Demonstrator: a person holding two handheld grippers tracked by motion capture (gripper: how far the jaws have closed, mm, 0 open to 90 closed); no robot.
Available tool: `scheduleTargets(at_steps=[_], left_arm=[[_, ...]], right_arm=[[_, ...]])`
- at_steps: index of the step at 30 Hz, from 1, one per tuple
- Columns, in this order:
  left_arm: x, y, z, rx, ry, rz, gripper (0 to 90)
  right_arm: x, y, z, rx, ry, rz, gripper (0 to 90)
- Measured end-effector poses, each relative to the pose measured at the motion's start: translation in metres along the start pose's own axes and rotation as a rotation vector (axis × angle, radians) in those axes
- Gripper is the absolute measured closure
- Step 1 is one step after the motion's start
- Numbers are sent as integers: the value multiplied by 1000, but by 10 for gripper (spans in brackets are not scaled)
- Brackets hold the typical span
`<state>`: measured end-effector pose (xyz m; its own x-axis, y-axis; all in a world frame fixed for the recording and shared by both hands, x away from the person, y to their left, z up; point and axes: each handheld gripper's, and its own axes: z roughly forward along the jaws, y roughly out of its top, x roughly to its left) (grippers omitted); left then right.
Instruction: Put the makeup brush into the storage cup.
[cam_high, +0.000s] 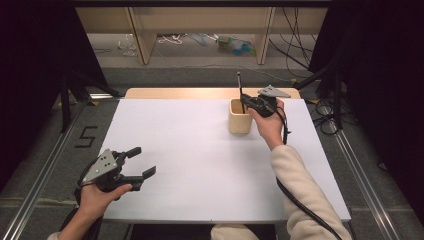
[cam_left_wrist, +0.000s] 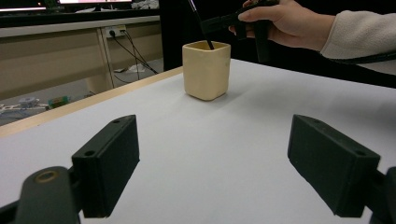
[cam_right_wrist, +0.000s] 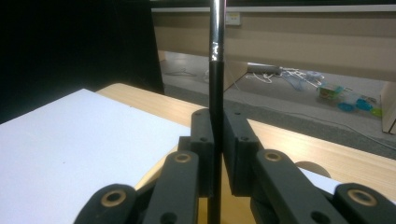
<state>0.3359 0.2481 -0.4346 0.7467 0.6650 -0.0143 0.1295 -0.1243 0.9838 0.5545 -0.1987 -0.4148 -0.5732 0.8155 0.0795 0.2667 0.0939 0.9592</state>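
White board covers most of the desk (cam_high: 200, 165), with a strip of pale wood showing along its far edge and dark curtains to either side.

At the far right of the board, the right gripper (cam_high: 248, 104) has its jaws closed on a thin black rod (cam_high: 240, 90), which looks like a brush or pen. In the right gripper view the rod (cam_right_wrist: 215, 93) stands upright, pinched between the two black pads, with a shiny metal section higher up. The rod's lower end goes down into a cream square cup (cam_high: 239, 118); the left gripper view shows the rod (cam_left_wrist: 201, 25) entering the cup (cam_left_wrist: 206, 70) at a slight tilt, the right gripper (cam_left_wrist: 212, 22) just above the cup's rim. The right hand (cam_high: 270, 125) wraps around the gripper body, a cream sleeve runs back toward the near edge, and a black cable trails along the forearm.

The left gripper (cam_high: 142, 162) sits at the near left corner of the board, well apart from the cup. Its jaws are spread wide with nothing between them, the two pads (cam_left_wrist: 109, 163) hovering low over bare white surface in its own view. The left hand (cam_high: 100, 197) holds it from below.

Beyond the desk lie a grey floor, wooden furniture legs, loose cables and a few small coloured items on the ground.
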Motion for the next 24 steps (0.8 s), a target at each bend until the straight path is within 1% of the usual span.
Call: scheduleTargets(at_steps=[6,7,8,9,10,11,12,13,18,19,20,21,22,23,24], left_arm=[[0,0,0,0,0,0,163],[0,0,0,0,0,0,163],[0,0,0,0,0,1,163],[0,0,0,0,0,1,163],[0,0,0,0,0,0,163],[0,0,0,0,0,0,163],[0,0,0,0,0,0,163],[0,0,0,0,1,-1,163],[0,0,0,0,0,0,163],[0,0,0,1,0,2,163],[0,0,0,0,0,1,163],[0,0,0,0,0,1,163],[0,0,0,0,0,-4,162],[0,0,0,1,0,-2,163],[0,0,0,1,0,0,162]], right_arm=[[0,0,0,10,-8,-4,837],[0,0,0,5,-5,1,838],[0,-1,0,10,-4,7,837],[0,-1,0,12,-3,4,838],[-1,-1,-1,10,-13,-13,837],[-2,-1,0,0,-15,-18,837],[-1,-1,0,9,-12,-7,838],[-1,-1,0,5,-10,-8,839],[-1,-2,0,26,-11,-8,839],[-1,-2,2,10,-17,-24,839],[-1,-2,1,26,-23,-26,838],[0,-3,1,36,-17,-17,831],[0,-3,2,45,-26,-31,806],[0,-3,2,49,-29,-29,783],[0,-3,3,49,-35,-41,751]])
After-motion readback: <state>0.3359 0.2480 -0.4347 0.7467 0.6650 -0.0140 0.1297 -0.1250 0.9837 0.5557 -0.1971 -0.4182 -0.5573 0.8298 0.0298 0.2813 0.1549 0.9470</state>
